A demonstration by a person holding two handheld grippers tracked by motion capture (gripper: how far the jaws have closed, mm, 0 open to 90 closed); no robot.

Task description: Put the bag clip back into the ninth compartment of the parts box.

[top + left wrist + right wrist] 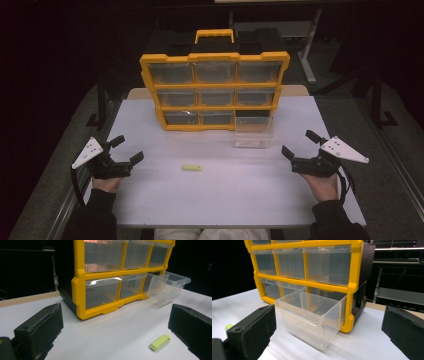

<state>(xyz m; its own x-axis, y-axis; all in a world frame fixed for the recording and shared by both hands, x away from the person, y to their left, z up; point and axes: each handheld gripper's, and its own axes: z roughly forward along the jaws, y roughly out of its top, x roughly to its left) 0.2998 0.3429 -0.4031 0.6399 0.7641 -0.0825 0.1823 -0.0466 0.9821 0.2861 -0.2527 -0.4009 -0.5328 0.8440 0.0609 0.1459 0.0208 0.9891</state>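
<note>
We hold the left gripper [124, 150] and right gripper [299, 144] wide, empty. The yellow-green stick [192, 168] lies between them, at six o'clock from the organizer [215, 107]; its details stay blurred.

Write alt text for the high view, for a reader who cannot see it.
A yellow drawer organizer stands at the far side of a white table, its bottom-right clear drawer pulled out. A small yellow-green block lies near the table's middle. The left gripper and right gripper, each held in a hand, flank it with jaws open and empty.
</note>
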